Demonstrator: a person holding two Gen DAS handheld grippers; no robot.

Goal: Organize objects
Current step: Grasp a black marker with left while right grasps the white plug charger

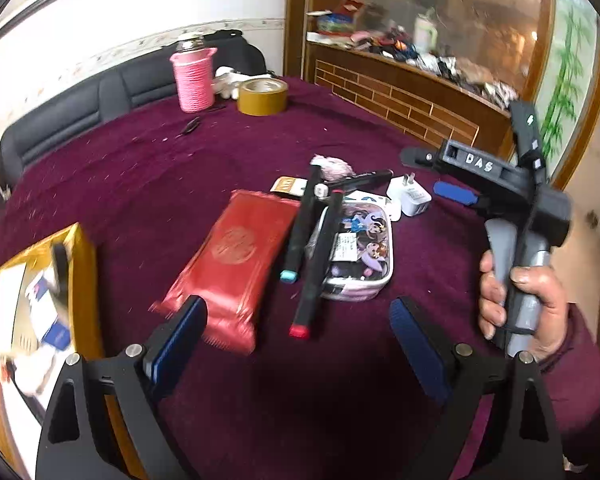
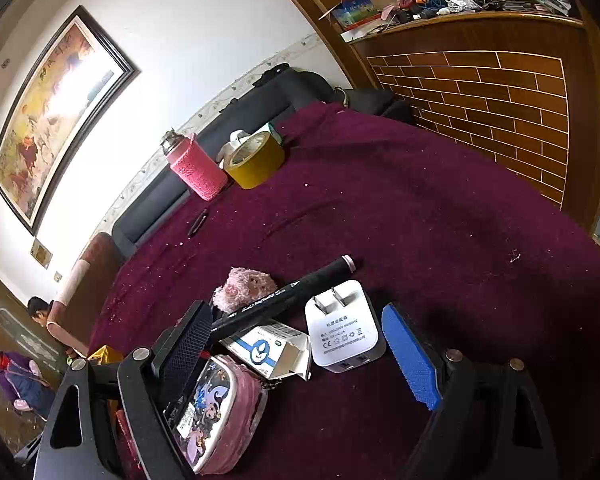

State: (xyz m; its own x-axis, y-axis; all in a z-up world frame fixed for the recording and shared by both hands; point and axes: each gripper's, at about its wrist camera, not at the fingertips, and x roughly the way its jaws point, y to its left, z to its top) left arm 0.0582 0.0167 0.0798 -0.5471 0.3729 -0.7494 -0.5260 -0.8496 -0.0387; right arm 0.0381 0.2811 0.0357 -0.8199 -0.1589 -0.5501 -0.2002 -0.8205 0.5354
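A pile lies mid-table: a red packet point(image 1: 236, 256), two black markers point(image 1: 320, 256) across a cartoon pouch point(image 1: 360, 256), a third marker point(image 2: 284, 296), a white charger point(image 2: 342, 330), a small white-blue box point(image 2: 268, 346) and a pink fluffy item point(image 2: 246, 284). My left gripper point(image 1: 296, 340) is open and empty, just short of the red packet and markers. My right gripper point(image 2: 300, 356) is open, with the charger and box between its fingers; it also shows in the left wrist view point(image 1: 456, 194). The pouch point(image 2: 216, 412) lies by its left finger.
A yellow box point(image 1: 36, 320) holding cards and papers stands at the table's left edge. A pink-sleeved bottle point(image 1: 192, 76) and a tape roll point(image 1: 262, 96) stand at the far side, before a dark sofa. A brick-patterned wooden counter point(image 2: 500, 92) borders the right. People stand beyond the table's left.
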